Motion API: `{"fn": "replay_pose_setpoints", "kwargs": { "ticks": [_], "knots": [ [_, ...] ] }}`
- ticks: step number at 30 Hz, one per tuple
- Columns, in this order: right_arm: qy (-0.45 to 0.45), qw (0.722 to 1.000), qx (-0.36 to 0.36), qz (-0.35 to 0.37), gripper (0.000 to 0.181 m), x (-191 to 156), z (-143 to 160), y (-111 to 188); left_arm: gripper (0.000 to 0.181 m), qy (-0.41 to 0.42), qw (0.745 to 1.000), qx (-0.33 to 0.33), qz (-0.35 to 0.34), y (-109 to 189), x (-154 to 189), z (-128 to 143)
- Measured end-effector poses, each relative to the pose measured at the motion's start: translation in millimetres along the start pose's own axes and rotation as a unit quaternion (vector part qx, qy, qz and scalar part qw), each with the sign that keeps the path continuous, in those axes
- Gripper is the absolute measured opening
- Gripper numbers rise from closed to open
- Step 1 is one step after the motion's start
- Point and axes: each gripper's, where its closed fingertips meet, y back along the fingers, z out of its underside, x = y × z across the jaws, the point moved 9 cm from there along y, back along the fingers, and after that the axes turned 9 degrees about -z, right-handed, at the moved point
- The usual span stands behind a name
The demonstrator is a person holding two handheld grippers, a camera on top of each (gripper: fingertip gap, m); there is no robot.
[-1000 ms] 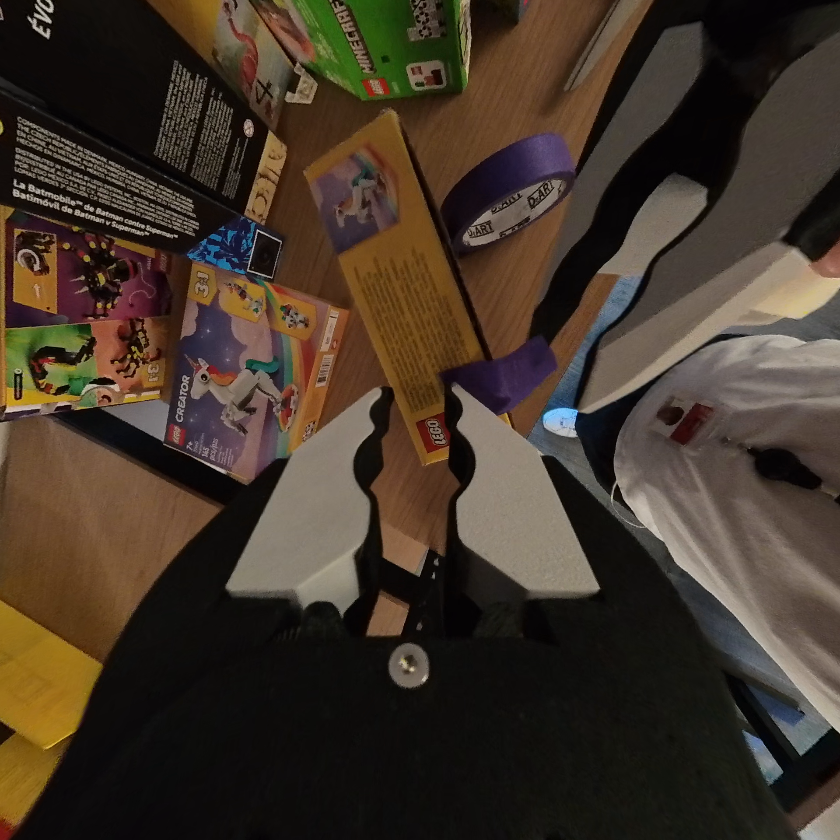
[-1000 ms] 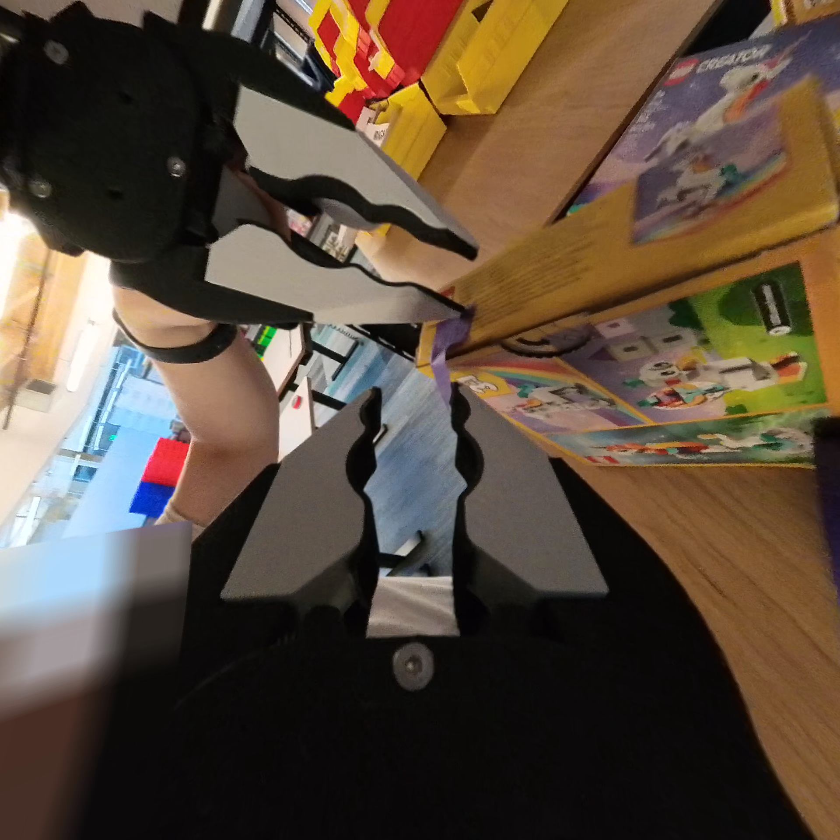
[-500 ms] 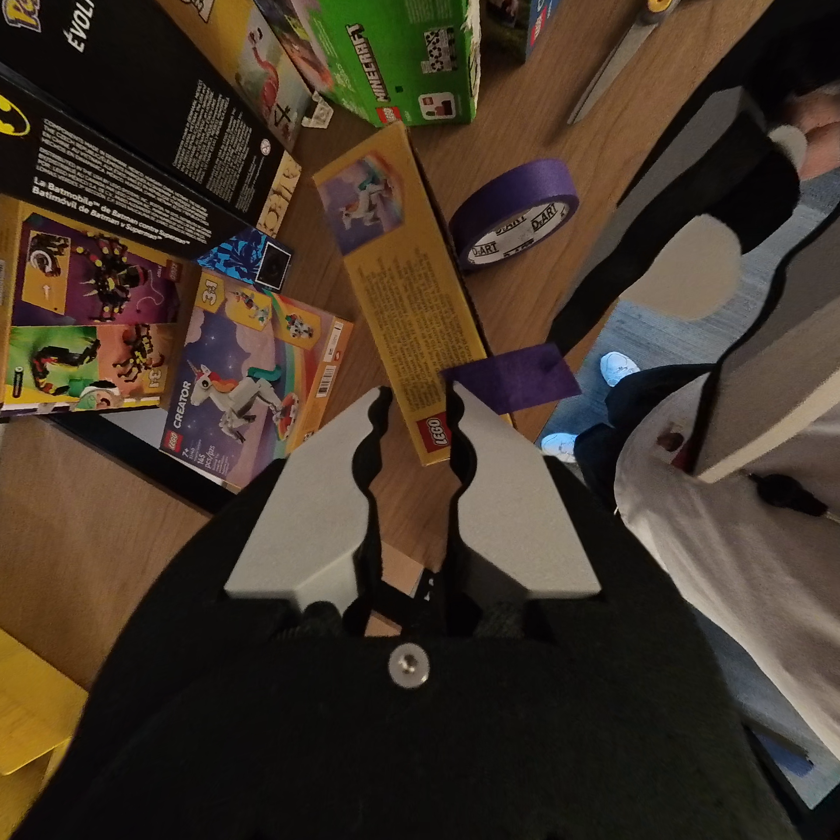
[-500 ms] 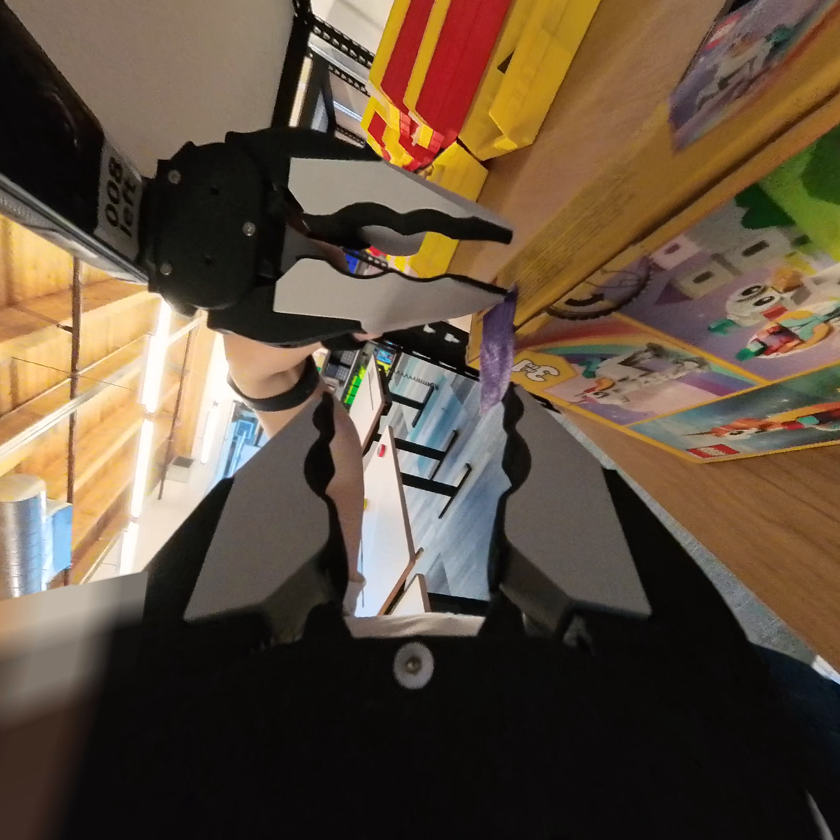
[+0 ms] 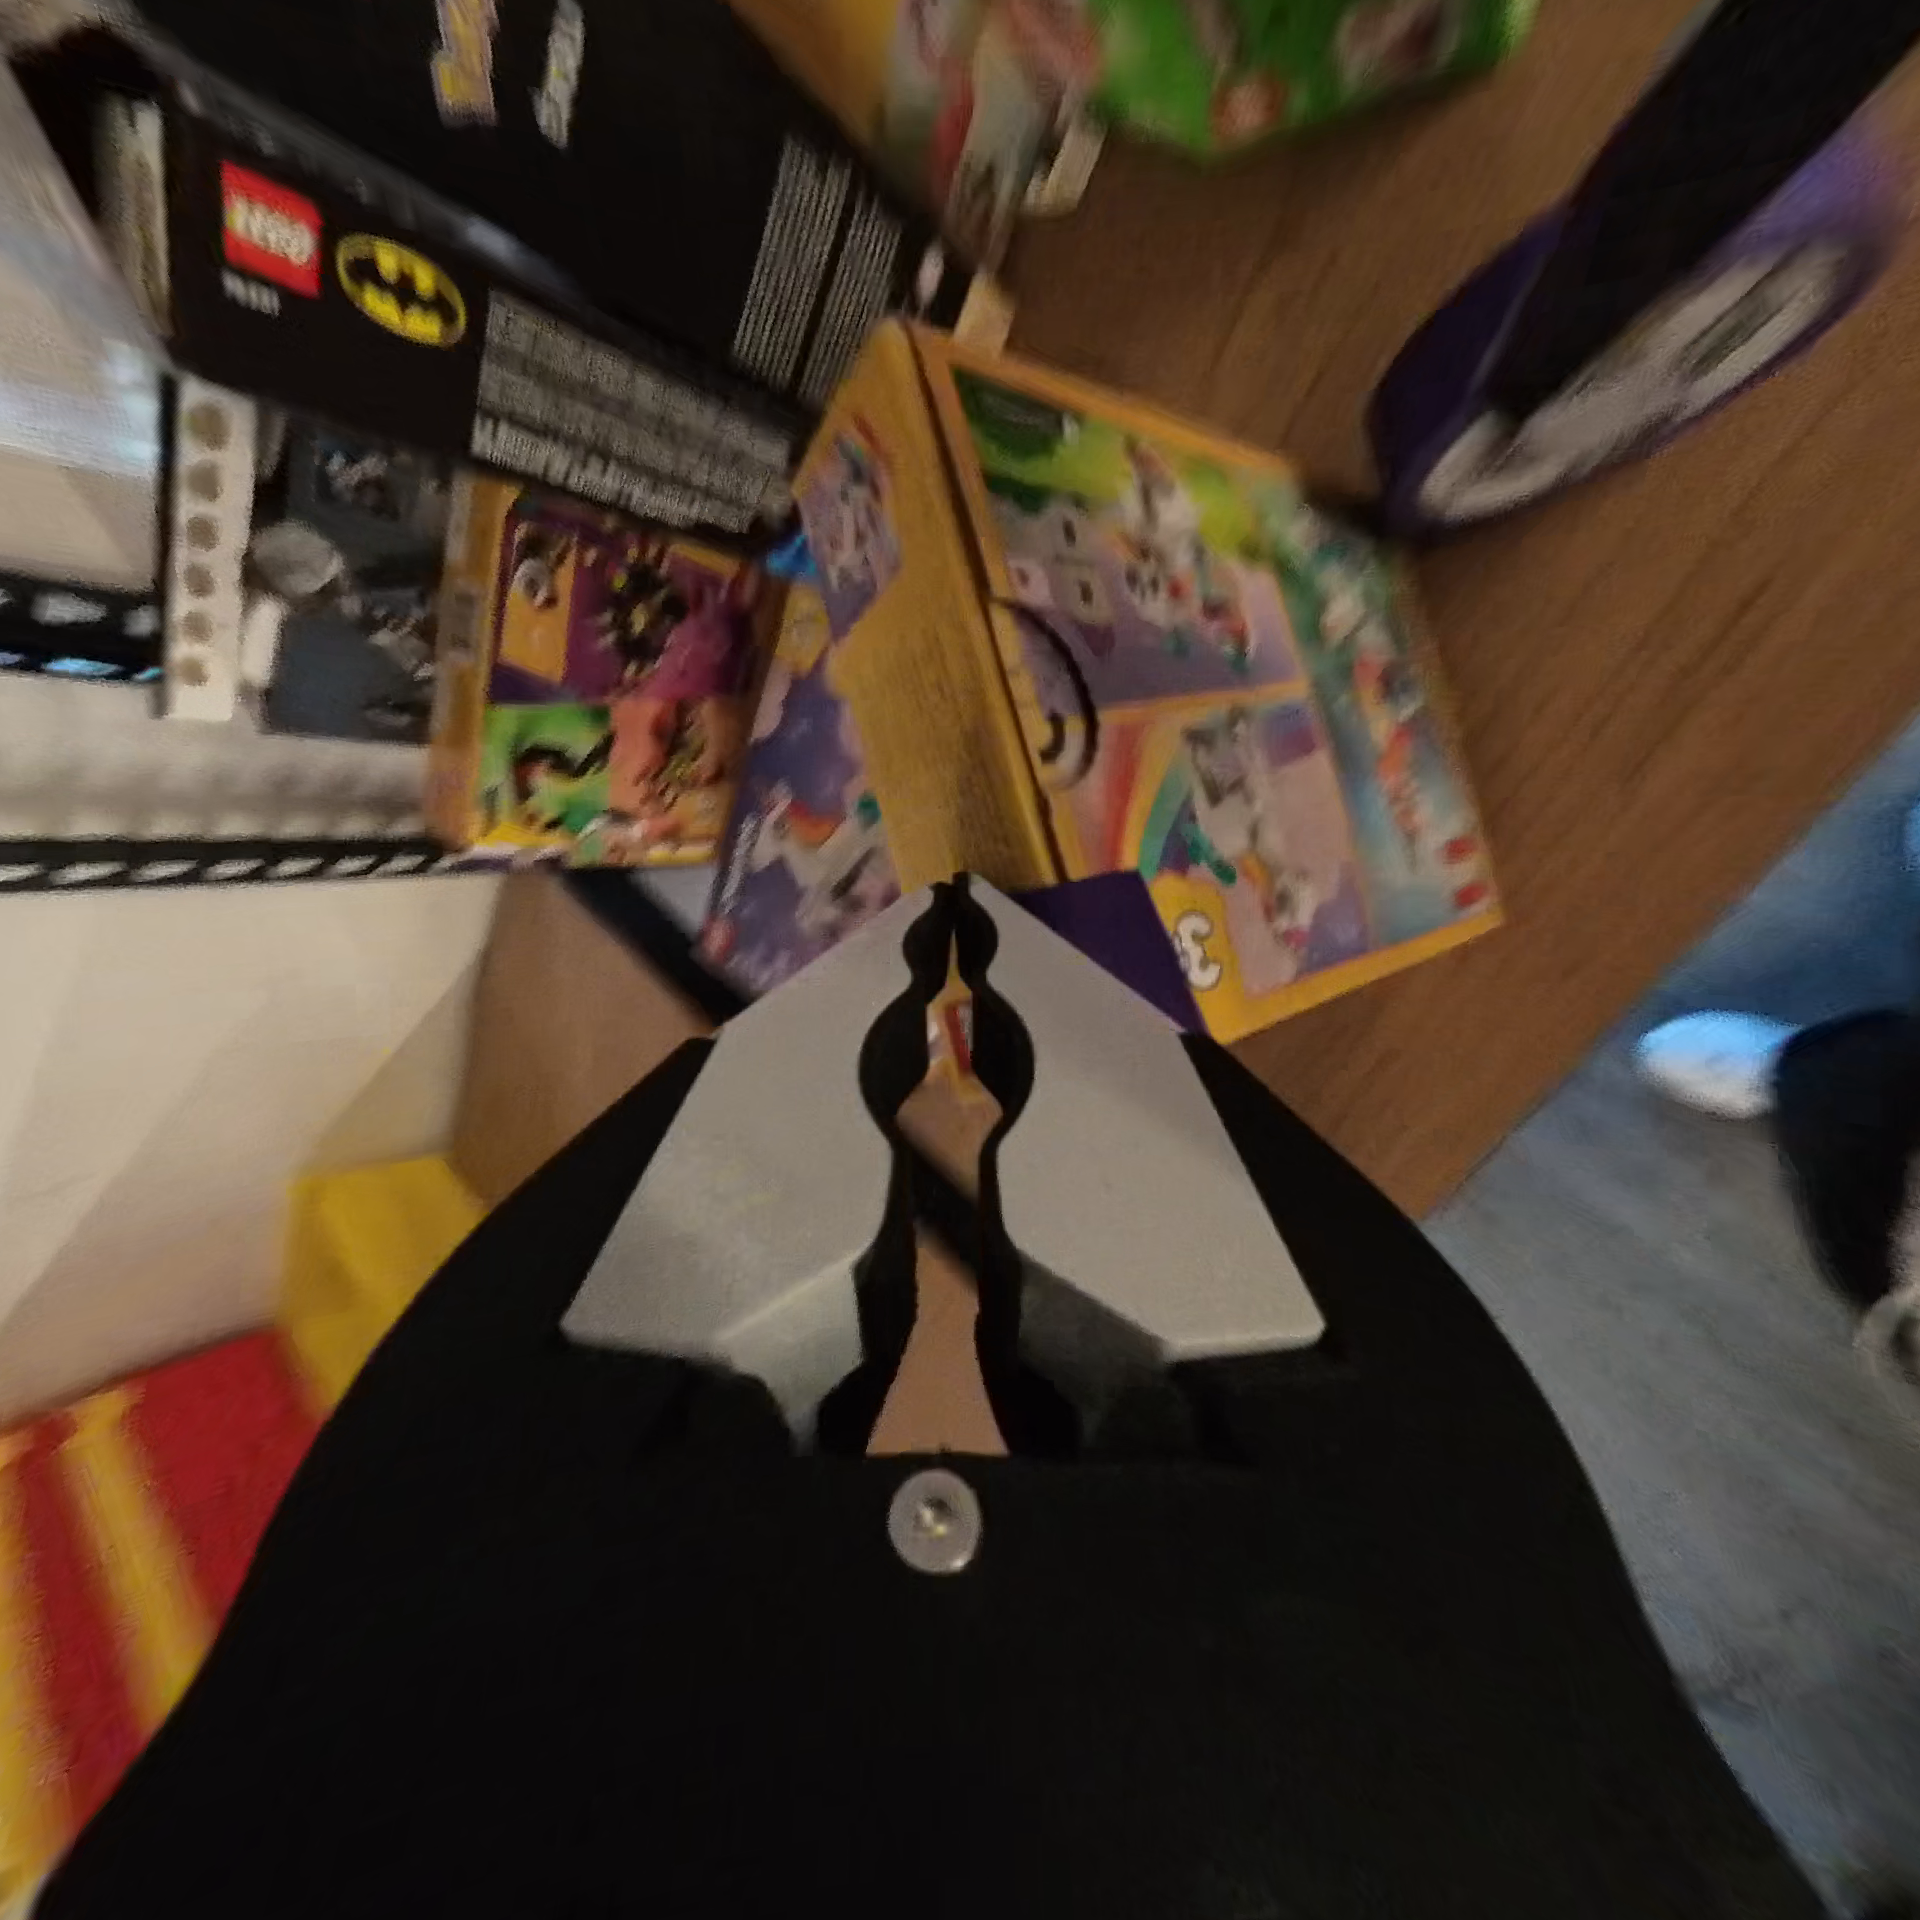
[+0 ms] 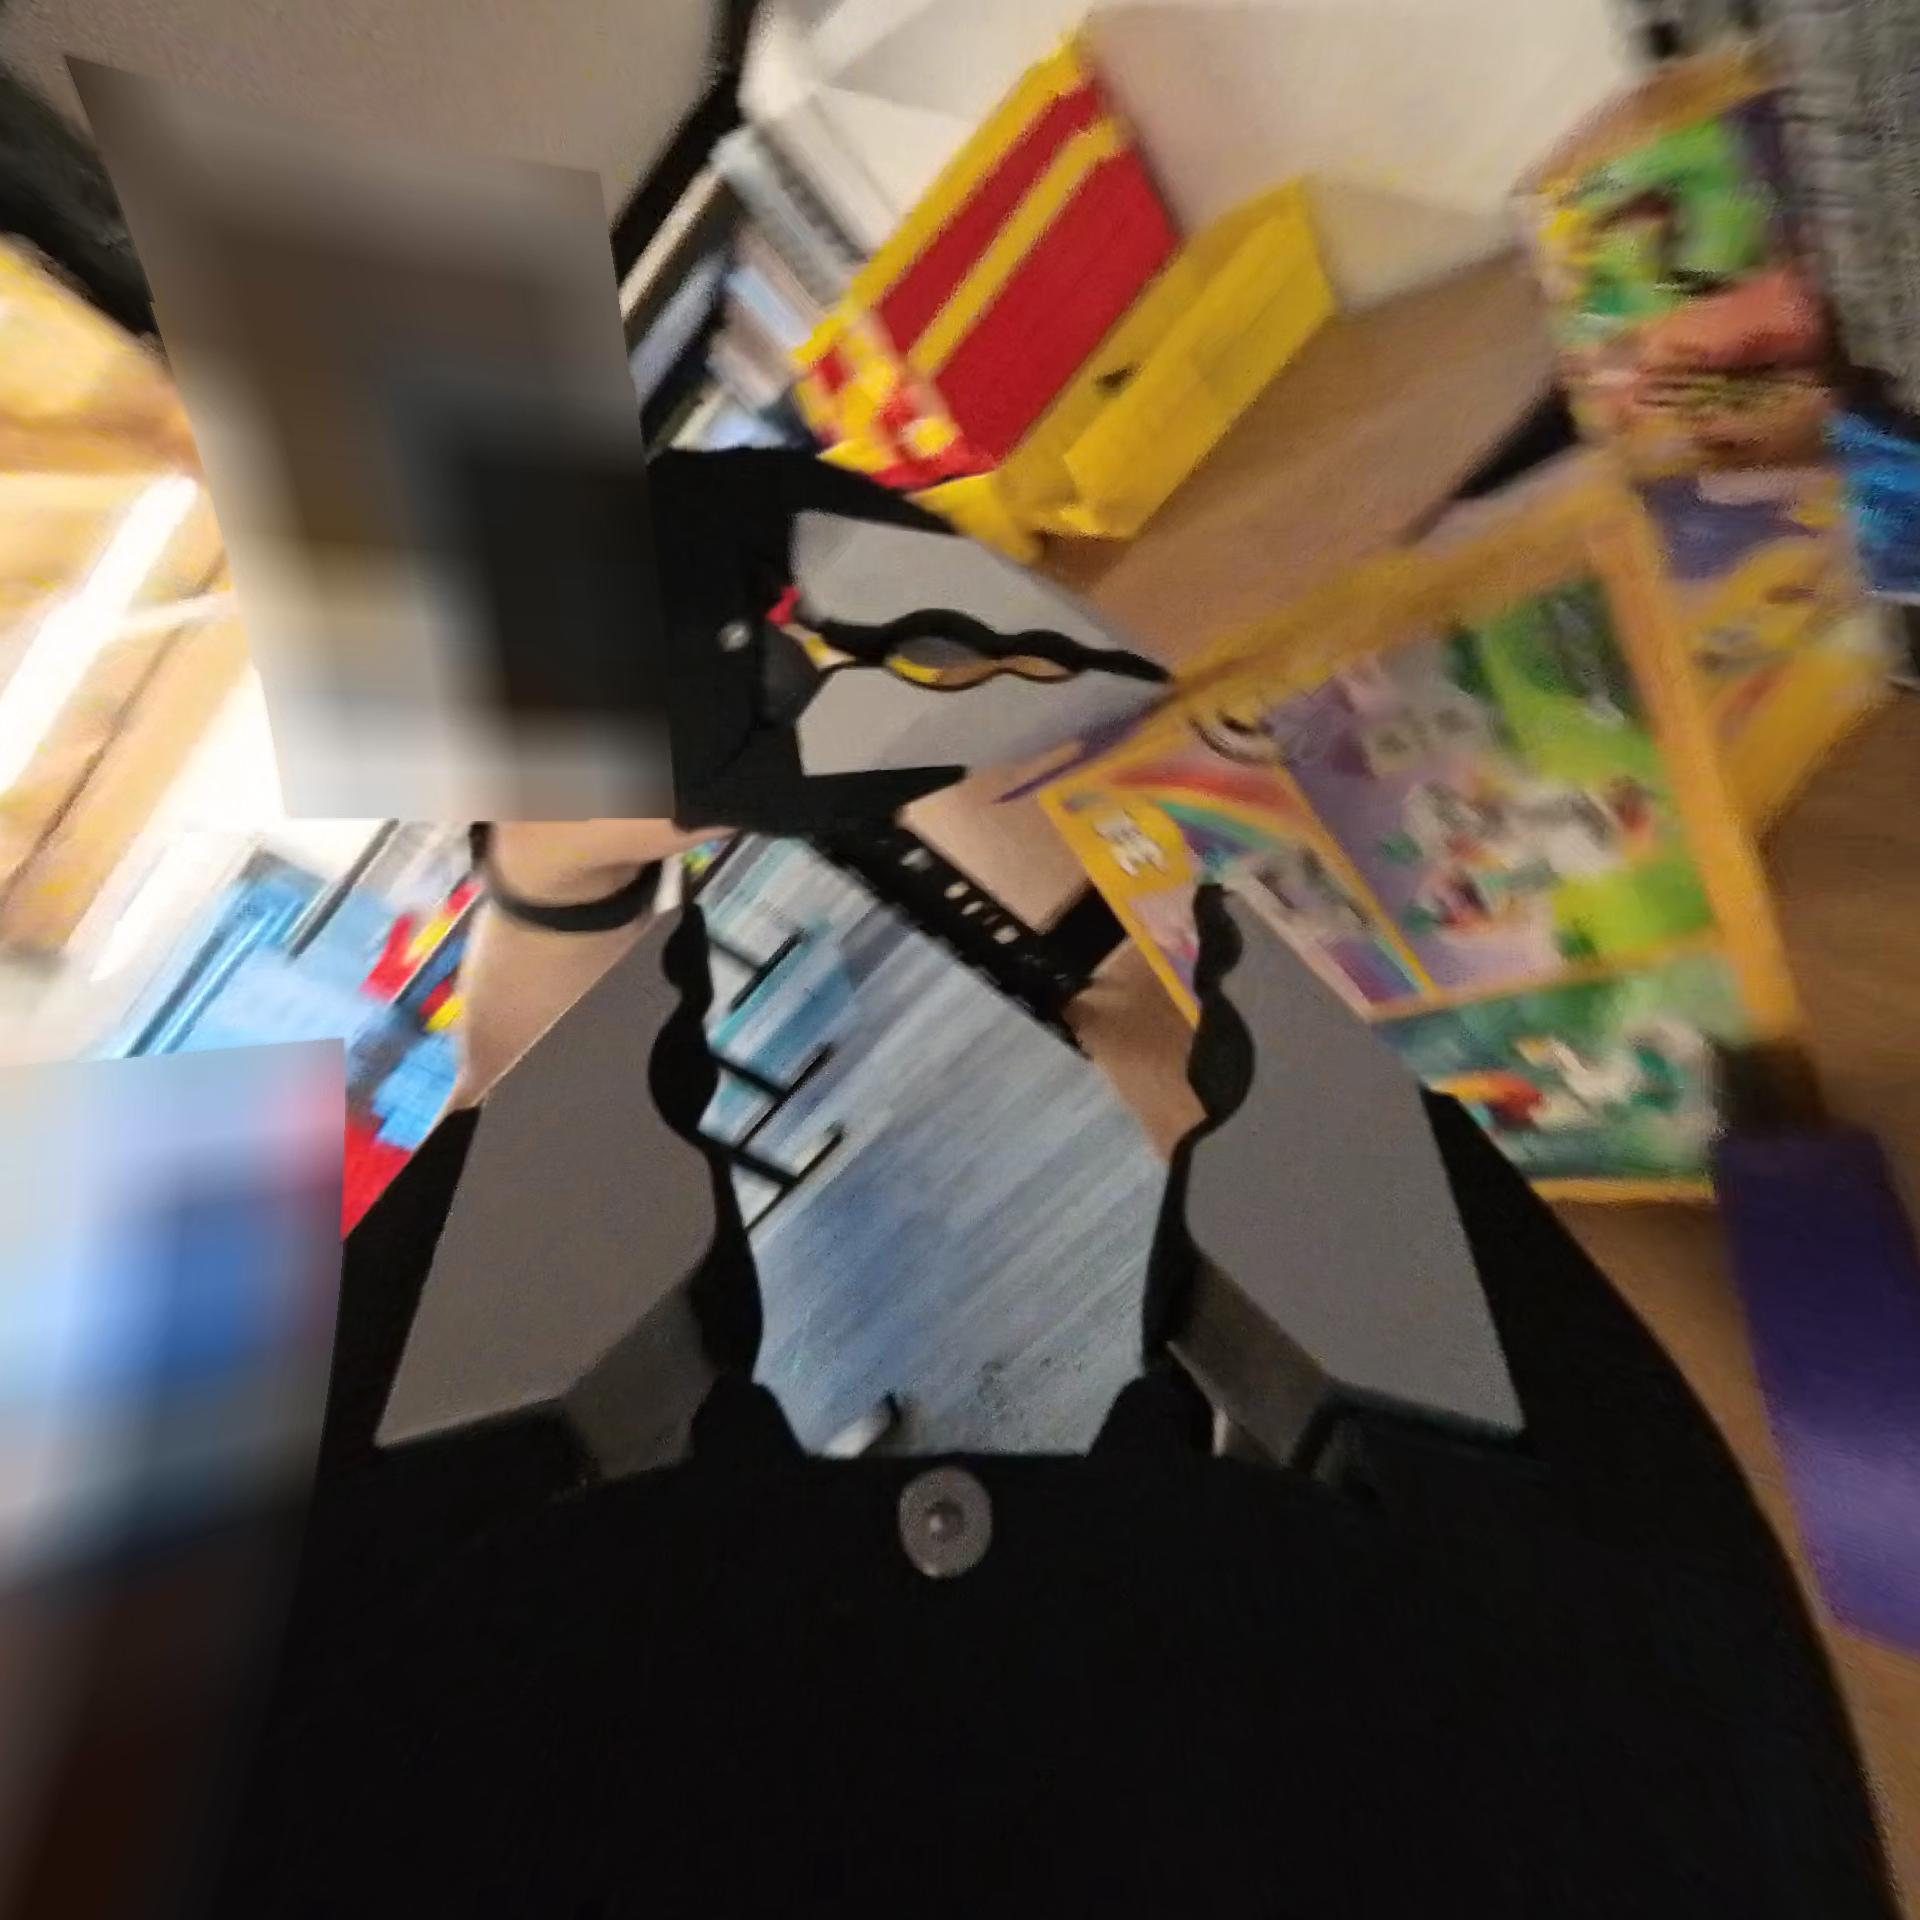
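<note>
My left gripper [image 5: 954, 906] is shut, its two tips meeting at the near end of a yellow toy box [image 5: 935, 727] that stands on edge on the wooden table [image 5: 1558, 623]. Nothing shows between the pads. A purple tape strip [image 5: 1112, 935] sticks out from the box's corner beside the right finger. The right wrist view shows the same gripper [image 6: 1148, 670] shut, tips against the box's edge [image 6: 1299, 623], and the strip [image 6: 1049, 779] hanging free. My right gripper [image 6: 948, 914] is wide open and empty, with the floor behind it and its right fingertip [image 6: 1210, 935] near the box's lower corner.
A purple tape roll [image 5: 1662, 312] lies on the table to the right; it also shows in the right wrist view [image 6: 1829, 1351]. A black box [image 5: 468, 260], other picture boxes [image 5: 592, 686] and a green box [image 5: 1299, 73] crowd the far side. Yellow and red bins [image 6: 1039, 312] stand behind. A person's shoe [image 5: 1714, 1060] is on the floor.
My left jaws closed fully from a narrow gap around the box's end. My right jaws opened wide and drew back from the purple strip. Both views swung and are blurred.
</note>
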Motion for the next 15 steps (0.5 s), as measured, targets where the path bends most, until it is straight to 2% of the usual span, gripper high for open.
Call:
{"fn": "replay_pose_setpoints", "kwargs": {
  "ticks": [1,2,3,5,8,9,10,11,12,13,15],
  "knots": [
    [0.014,0.999,-0.023,-0.037,0.091,1.9,-3.6,-0.6,0.001,0.030,0.999,0.029,0.030,4.7,-0.5,-3.7],
    [0.056,0.994,-0.036,-0.082,0.086,2.8,-7.1,0.9,0.015,0.056,0.996,0.049,0.054,8.9,-1.2,-6.5],
    [0.118,0.984,-0.057,-0.122,0.073,4.0,-5.6,5.7,0.021,0.070,0.994,0.054,0.062,10.8,-1.2,-7.1],
    [0.214,0.970,-0.061,-0.095,0.087,19.9,2.4,19.6,0.031,0.065,0.995,0.035,0.067,4.7,6.3,-3.2],
    [0.336,0.939,-0.035,-0.069,0.083,33.8,8.5,37.8,0.050,0.023,0.996,-0.030,0.080,-20.1,29.3,8.5],
    [0.343,0.935,0.000,-0.084,0.078,36.4,5.8,38.4,0.048,0.015,0.997,-0.043,0.070,-26.1,34.3,11.0],
    [0.342,0.932,0.035,-0.118,0.056,38.4,3.7,35.5,0.038,0.020,0.998,-0.040,0.054,-29.3,36.3,11.5],
    [0.342,0.927,0.071,-0.134,0.046,42.0,2.7,29.7,0.030,0.045,0.998,-0.017,0.039,-29.4,35.9,11.2],
    [0.347,0.923,0.099,-0.132,0.046,46.6,3.3,22.3,0.027,0.091,0.995,0.013,0.034,-27.4,34.4,12.7],
    [0.342,0.925,0.115,-0.118,0.046,51.3,2.8,13.5,0.033,0.157,0.986,0.037,0.045,-23.5,34.1,17.2],
    [0.338,0.928,0.097,-0.125,0.039,55.5,2.9,-3.3,0.039,0.302,0.944,0.103,0.088,-12.0,39.5,32.2]
  ]
}}
